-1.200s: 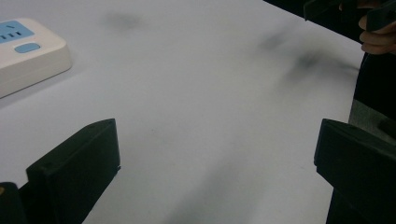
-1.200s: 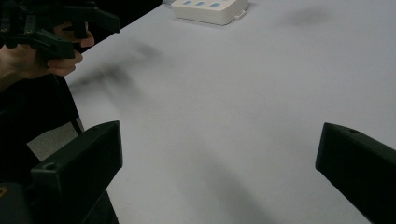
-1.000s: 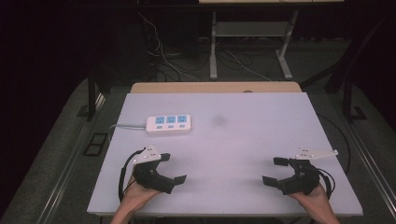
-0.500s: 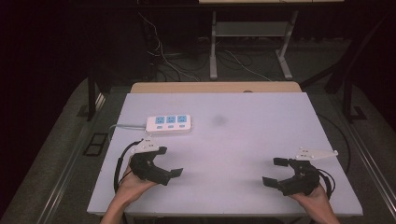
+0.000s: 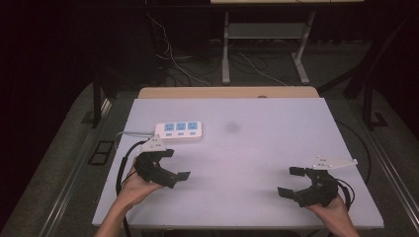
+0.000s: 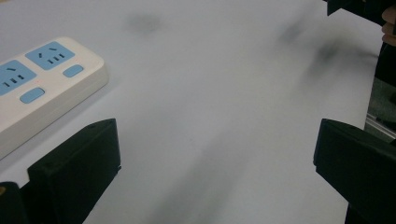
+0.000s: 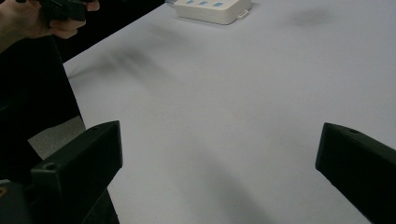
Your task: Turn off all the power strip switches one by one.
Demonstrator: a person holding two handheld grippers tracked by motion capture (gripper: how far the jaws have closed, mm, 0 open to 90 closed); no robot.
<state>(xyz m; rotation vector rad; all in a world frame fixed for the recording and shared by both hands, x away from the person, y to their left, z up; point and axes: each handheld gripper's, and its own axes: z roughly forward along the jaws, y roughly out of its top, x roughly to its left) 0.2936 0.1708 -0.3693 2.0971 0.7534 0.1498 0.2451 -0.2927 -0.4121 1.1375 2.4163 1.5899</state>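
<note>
Looking first at the white power strip point(image 5: 180, 131): lies flat on the pale table point(image 5: 257, 148), in its far-left part, long side running across. Carries three blue socket faces in a row, each with a small blue switch beside it (clearest in the left gripper view). Trails a white cord point(image 5: 129, 133) off its left end toward the table's left edge.

Moving outward to the left gripper point(image 5: 177, 164): sits just beside the strip on its near side, apart from it, not touching. Stands released, black jaws spread wide with bare table between them and nothing in the grasp. Angles to the right and away from the person, so that the strip's end falls just beyond the left-hand jaw in the left gripper view. Held from behind by the left hand point(image 5: 133, 185), a black cable looping at the wrist.

Reaching the right gripper point(image 5: 289, 181) last: rests low over the near-right part of the table, well apart from the strip. Also released, jaws gaping and holding nothing, pointing left across the table. Gripped by the right hand point(image 5: 331, 210) at the near edge. Faces, in the right gripper view, the strip far off and the other hand at upper left.

Leaves a faint grey smudge point(image 5: 232, 127) on the table just right of the strip.
</note>
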